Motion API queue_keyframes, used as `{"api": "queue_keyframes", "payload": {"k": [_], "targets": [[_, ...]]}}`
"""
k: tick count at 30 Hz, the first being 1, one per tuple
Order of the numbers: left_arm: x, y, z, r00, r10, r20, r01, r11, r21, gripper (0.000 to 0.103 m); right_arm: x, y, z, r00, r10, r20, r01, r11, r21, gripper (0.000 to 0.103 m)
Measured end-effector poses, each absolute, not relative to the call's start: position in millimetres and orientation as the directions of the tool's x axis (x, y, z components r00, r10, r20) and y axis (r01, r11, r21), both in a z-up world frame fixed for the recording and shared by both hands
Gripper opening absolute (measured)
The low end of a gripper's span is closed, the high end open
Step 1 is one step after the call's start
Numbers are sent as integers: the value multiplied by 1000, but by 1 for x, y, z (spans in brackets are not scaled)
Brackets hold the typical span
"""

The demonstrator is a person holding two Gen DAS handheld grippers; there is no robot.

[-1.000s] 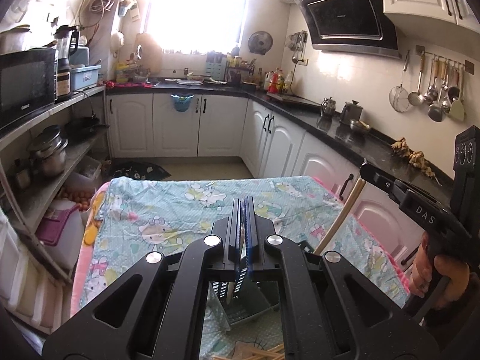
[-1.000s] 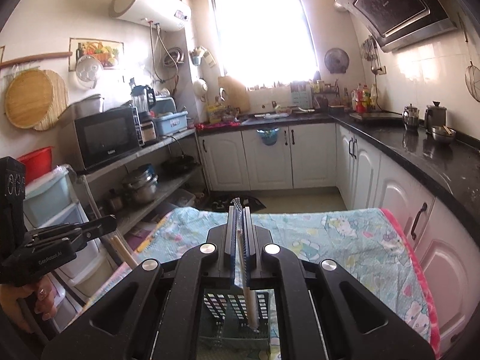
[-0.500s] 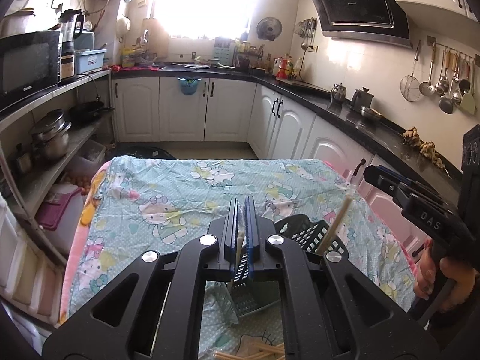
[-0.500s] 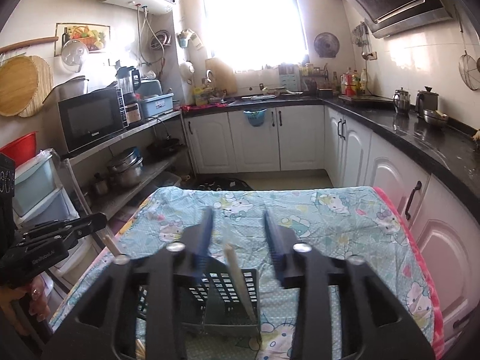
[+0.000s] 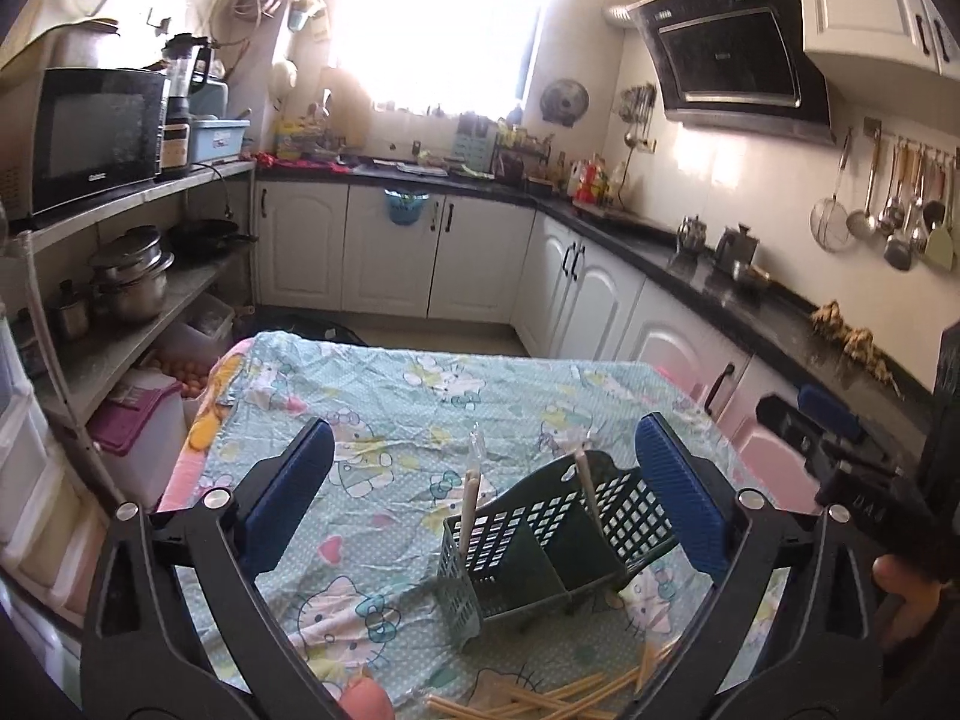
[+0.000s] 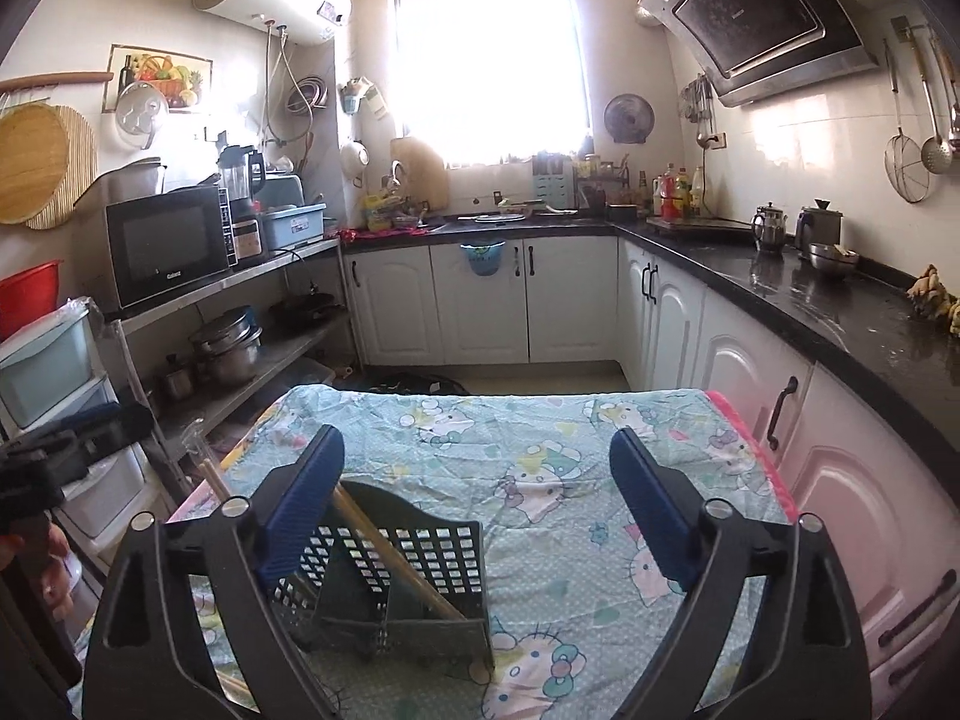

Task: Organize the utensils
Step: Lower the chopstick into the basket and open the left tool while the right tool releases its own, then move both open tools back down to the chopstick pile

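Both pairs of jaws are opening, spread wide, with nothing pinched between the blue pads. A second ago each pair was pressed together on a chopstick; now those sticks stand free in the basket.

Seen from the left gripper [image 5: 483,504], loose chopsticks [image 5: 540,699] lie scattered on the cloth just below the jaws, a heap the right wrist view does not show. Just ahead, between the pads, sits the dark green utensil basket [image 5: 540,546], split into two compartments. One pale chopstick [image 5: 467,504] leans upright in the left-hand compartment; a second chopstick [image 5: 587,483] stands in the far right one. Right of the jaws the right gripper [image 5: 834,438] hangs beside the table edge, a hand [image 5: 906,594] below it.

From the right gripper [image 6: 477,498] the basket [image 6: 420,564] lies low and left between the jaws, its left part hidden by the left pad. A long wooden chopstick [image 6: 390,552] slants across it. The left gripper [image 6: 66,438] shows at the far left edge.

Beyond, the cartoon-print tablecloth [image 6: 540,432] covers the table; farther off stand white cabinets [image 6: 480,300] and a microwave [image 6: 165,243].
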State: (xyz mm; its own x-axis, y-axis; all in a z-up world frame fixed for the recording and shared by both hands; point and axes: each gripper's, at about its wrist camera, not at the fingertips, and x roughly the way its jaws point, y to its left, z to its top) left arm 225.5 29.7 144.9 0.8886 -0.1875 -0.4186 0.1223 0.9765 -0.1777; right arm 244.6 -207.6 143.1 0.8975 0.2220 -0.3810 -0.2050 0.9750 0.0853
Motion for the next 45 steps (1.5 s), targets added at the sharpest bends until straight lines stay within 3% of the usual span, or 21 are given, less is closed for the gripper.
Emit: {"api": "queue_keyframes", "payload": {"k": [18,45], "targets": [[173,42,139,897,-164,-410,83,975,-208,93,192,-217,142,894,215,-393,-186,976,111,95],[134,68,71,848,-101,-520,-44,965,-260,93,147,-191,84,841,225,-492,-236,971,42,96]]}}
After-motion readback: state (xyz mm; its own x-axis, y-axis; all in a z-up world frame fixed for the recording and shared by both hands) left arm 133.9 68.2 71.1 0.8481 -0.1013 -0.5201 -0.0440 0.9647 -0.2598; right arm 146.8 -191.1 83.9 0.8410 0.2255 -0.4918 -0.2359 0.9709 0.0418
